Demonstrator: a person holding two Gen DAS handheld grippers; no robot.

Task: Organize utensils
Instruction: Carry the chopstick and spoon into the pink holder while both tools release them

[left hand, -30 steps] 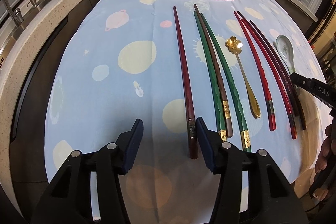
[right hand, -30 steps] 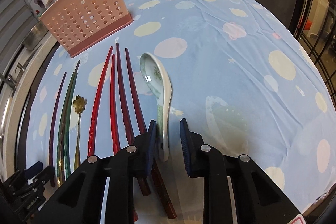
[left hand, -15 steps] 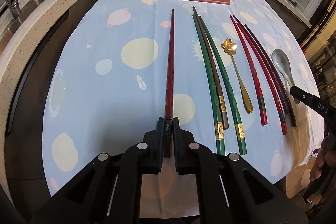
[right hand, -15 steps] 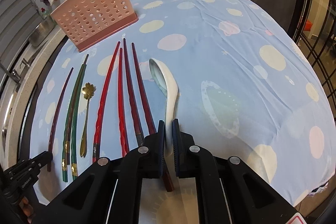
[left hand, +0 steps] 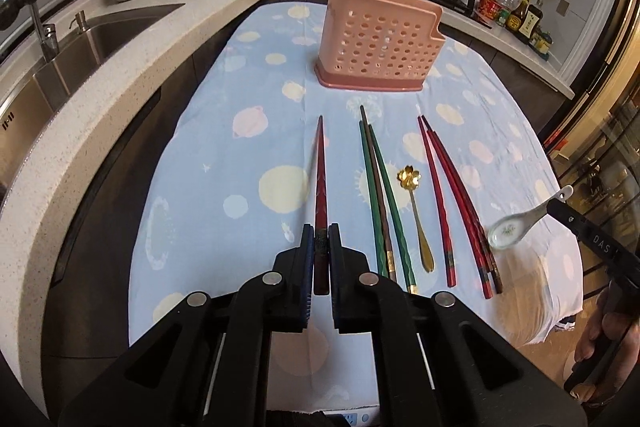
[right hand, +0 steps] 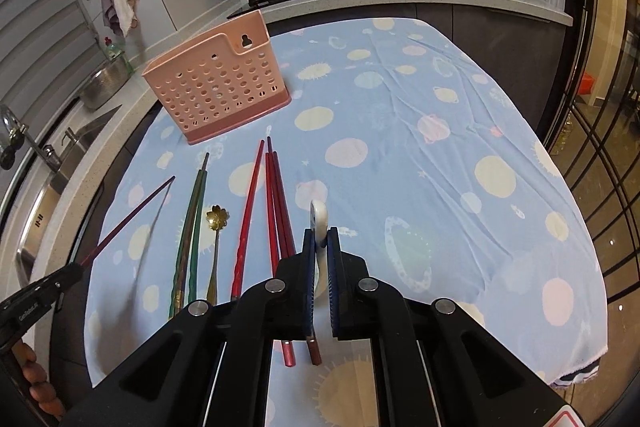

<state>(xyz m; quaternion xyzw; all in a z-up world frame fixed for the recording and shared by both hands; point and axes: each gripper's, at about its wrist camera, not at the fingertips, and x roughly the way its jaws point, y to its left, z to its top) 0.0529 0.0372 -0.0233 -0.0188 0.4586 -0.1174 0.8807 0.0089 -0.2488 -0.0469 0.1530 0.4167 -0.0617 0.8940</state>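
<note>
Both grippers loaded. L gripper (left hand: pixel 321 247) clamped on the thick end of a dark red chopstick (left hand: pixel 320 171), tip pointing far toward the pink holder (left hand: pixel 378 45); stick looks lifted off the cloth w/ a faint shadow to its left. R gripper (right hand: pixel 320 245) clamped on the handle of the white spoon (left hand: pixel 516 225), bowl hanging clear of the desk (right hand: pixel 420 147) at the right edge.

Rest on the desk, apart from the holder: green/brown sticks (left hand: pixel 380 195), gold spoon (left hand: pixel 414 211), red sticks (left hand: pixel 452 191), in rows near the holder's front.

Step in hand, prob: carry both to the holder and drop in. Doing it well:
- raise high enough to clear the holder rim before moving far
- tilt chopstick tip-down, enter vertical so it doesn't catch the perforated wall
- go one at a time, grippers shouldn't cross over the opening
- spoon grip is narrow, on a glazed handle: may pivot, so move slow

Pose: L gripper roughly level, aimed straight at the holder. R gripper off to the right, spoon edge-on between its fingers. Holder compartments not visible.
</note>
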